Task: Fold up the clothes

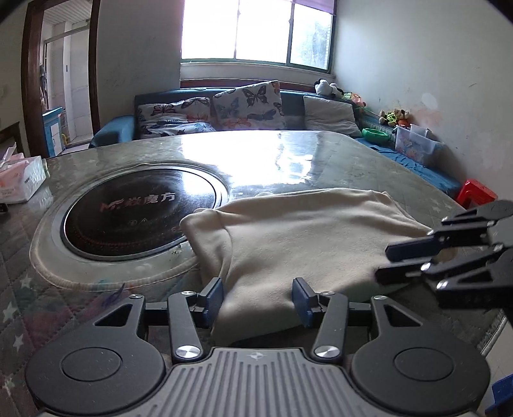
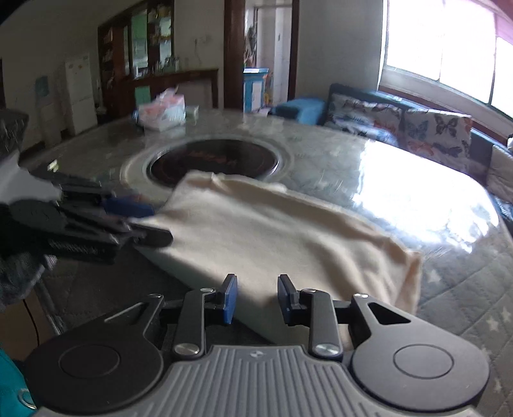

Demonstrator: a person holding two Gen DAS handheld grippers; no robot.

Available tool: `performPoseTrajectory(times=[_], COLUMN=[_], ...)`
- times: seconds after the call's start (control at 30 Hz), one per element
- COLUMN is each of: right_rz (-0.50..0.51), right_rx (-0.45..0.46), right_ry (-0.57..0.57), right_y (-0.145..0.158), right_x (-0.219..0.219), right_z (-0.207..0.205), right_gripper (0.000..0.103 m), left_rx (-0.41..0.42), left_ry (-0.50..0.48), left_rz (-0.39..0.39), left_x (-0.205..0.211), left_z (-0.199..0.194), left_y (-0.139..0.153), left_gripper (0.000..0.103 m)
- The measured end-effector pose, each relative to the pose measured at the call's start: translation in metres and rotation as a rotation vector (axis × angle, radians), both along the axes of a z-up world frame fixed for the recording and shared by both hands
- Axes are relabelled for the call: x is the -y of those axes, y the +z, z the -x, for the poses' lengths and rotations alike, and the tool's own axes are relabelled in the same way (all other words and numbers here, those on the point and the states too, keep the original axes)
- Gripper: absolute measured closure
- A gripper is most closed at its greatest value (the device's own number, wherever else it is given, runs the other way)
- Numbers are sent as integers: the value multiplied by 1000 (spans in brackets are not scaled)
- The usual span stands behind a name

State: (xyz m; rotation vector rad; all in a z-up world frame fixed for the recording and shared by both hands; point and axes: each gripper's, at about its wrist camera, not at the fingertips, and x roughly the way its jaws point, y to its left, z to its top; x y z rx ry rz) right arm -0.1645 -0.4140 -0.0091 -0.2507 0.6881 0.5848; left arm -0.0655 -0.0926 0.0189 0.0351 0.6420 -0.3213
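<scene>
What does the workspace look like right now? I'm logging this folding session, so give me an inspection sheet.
Surface: glossy round table, built-in cooktop at centre.
Job's things: cream garment lying partly folded, one corner over the cooktop rim.
Clutter: tissue pack at the far edge.
Grippers: left gripper fingers apart astride the garment's near edge; right gripper likewise, no pinch seen.
Cables: nothing seen.
Surroundings: sofa with butterfly cushions, window, red stool.

Bright window above a blue sofa with butterfly cushions; white walls; dark doorframe.
</scene>
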Motion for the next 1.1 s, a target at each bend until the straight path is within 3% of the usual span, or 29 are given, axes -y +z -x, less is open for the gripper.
performPoseTrajectory(times=[0.3, 0.37, 0.5, 0.73, 0.87, 0.9, 1.03, 1.1], right_rz=[22, 29, 50, 119, 163, 163, 125, 81], right_rx=[28, 29, 29, 61, 81, 82, 70, 52], right_ry=[85, 130, 234, 403, 423, 419, 381, 359], right_y=[15, 16, 15, 8, -1, -2, 4, 10], right_x=[-20, -33, -62, -109, -123, -124, -118, -110], right_z=[4, 4, 6, 13, 13, 13, 8, 5], right_gripper=[75, 74, 73, 66, 66, 68, 90, 91], left_rx=[-7, -8, -23, -118, -173, -186, -246, -278], left_ry=[92, 133, 201, 266, 270, 270, 272, 275], left_rz=[50, 64, 99, 219, 307, 328, 404, 445], left_x=[-28, -37, -55, -76, -77, -77, -73, -72], left_z=[-2, -3, -6, -20, -29, -32, -42, -48], left_y=[7, 10, 15, 16, 13, 12, 7, 5], left_gripper=[45, 36, 29, 25, 25, 25, 25, 25])
